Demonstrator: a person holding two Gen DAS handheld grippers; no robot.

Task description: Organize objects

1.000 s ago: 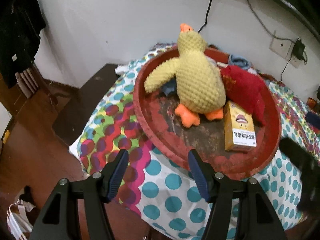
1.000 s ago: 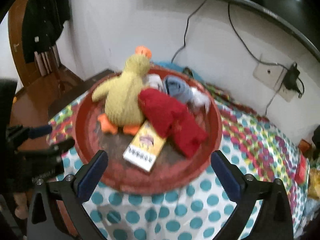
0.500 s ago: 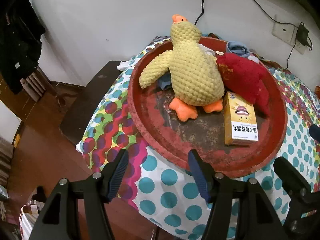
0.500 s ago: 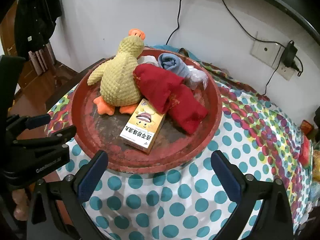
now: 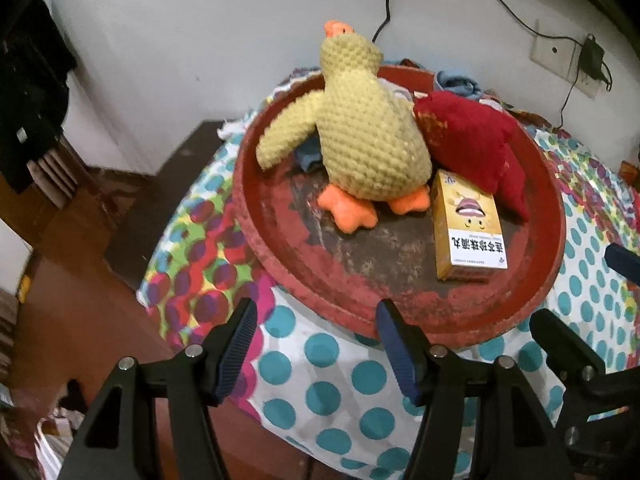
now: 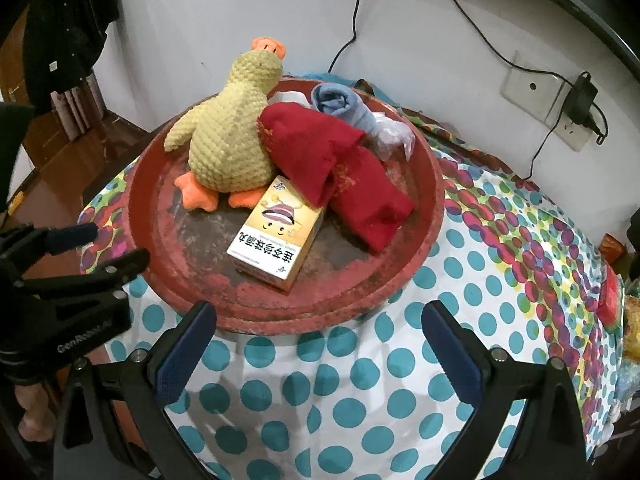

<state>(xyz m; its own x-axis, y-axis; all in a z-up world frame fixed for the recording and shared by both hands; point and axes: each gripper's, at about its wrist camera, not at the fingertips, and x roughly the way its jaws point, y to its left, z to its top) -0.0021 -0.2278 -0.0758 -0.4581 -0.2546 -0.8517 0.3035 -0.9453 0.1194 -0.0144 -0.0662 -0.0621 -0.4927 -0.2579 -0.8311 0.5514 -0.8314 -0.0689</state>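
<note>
Spread over the table, a polka-dot cloth (image 6: 360, 380), white with teal spots near, many-coloured at the left and far right. On it, a round red tray (image 6: 432, 184) with worn, dark patches in its floor, its near rim just beyond both tools. Inside the tray, at the far left, a yellow plush duck (image 6: 228, 148) lying belly down, orange beak toward the wall, orange feet toward the near side. Touching the duck's right flank, a red cloth (image 6: 340, 168) draped toward the tray's right. Behind that, at the far rim, a rolled blue cloth (image 6: 340, 104) and a crumpled clear plastic wrap (image 6: 390, 136) just beside it. Near the middle of the tray, a yellow box (image 6: 276, 236) lying flat, its far end tucked against the duck's foot and the red cloth. Hovering at the tray's near left edge, the left gripper (image 5: 312, 344), jaws apart, nothing between them. At the near centre, the right gripper (image 6: 316, 348), jaws spread wide, likewise empty. On the far wall, a socket with a black charger (image 6: 580, 100).
</note>
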